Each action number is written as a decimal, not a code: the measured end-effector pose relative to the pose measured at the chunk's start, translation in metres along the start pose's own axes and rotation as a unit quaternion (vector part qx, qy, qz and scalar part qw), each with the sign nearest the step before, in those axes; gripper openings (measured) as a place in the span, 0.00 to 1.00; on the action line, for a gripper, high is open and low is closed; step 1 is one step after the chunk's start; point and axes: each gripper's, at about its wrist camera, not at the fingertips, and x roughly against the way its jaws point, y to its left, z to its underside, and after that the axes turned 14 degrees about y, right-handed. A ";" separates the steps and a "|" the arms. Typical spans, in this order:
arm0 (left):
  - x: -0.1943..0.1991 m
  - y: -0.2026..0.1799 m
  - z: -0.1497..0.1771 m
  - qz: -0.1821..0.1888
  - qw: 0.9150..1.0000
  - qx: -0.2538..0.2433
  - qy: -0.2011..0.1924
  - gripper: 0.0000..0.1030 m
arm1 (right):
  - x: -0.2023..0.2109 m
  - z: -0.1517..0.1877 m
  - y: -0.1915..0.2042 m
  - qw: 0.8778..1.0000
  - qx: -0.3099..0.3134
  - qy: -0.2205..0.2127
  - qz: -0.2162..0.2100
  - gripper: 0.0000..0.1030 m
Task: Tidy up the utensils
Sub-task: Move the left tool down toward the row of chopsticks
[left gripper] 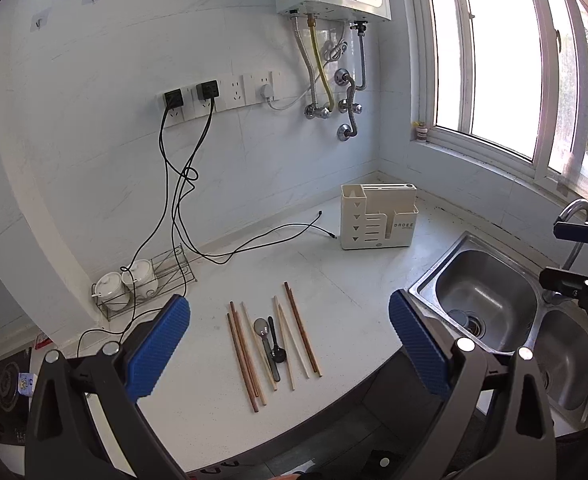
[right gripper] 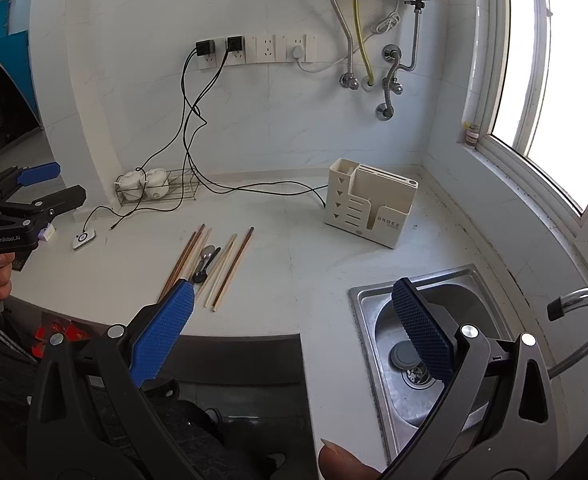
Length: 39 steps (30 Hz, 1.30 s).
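The counter (left gripper: pixel 222 420) carries everything: the cream holder (left gripper: pixel 378 218) stands at the back near the sink (left gripper: pixel 490 296), well apart from the chopsticks (left gripper: pixel 298 334) and two spoons (left gripper: pixel 270 340) laid at the front. Both the left gripper (left gripper: pixel 290 344) and the right gripper (right gripper: pixel 294 332) hang spread wide, empty — best to straddle one pair squarely and pinch near its middle.
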 end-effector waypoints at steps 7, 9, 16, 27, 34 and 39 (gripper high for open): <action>-0.017 0.011 -0.007 0.011 1.000 0.001 0.009 0.95 | -0.028 -0.031 0.005 1.000 0.015 0.002 -0.013 0.92; -0.028 0.021 -0.010 0.011 1.000 -0.004 0.010 0.95 | -0.041 -0.043 0.011 1.000 0.014 0.003 -0.009 0.92; -0.070 0.074 -0.021 0.032 0.999 -0.009 0.036 0.95 | -0.081 -0.086 0.039 1.000 -0.015 0.011 0.003 0.92; -0.108 0.136 -0.034 0.092 0.995 -0.018 0.046 0.95 | -0.125 -0.137 0.079 0.997 -0.072 0.028 0.001 0.92; -0.145 0.157 -0.033 0.099 0.991 0.004 0.088 0.95 | -0.167 -0.152 0.087 0.995 -0.078 0.055 0.010 0.92; -0.177 0.168 -0.028 0.095 0.988 0.039 0.115 0.95 | -0.220 -0.158 0.082 0.992 -0.086 0.092 0.007 0.92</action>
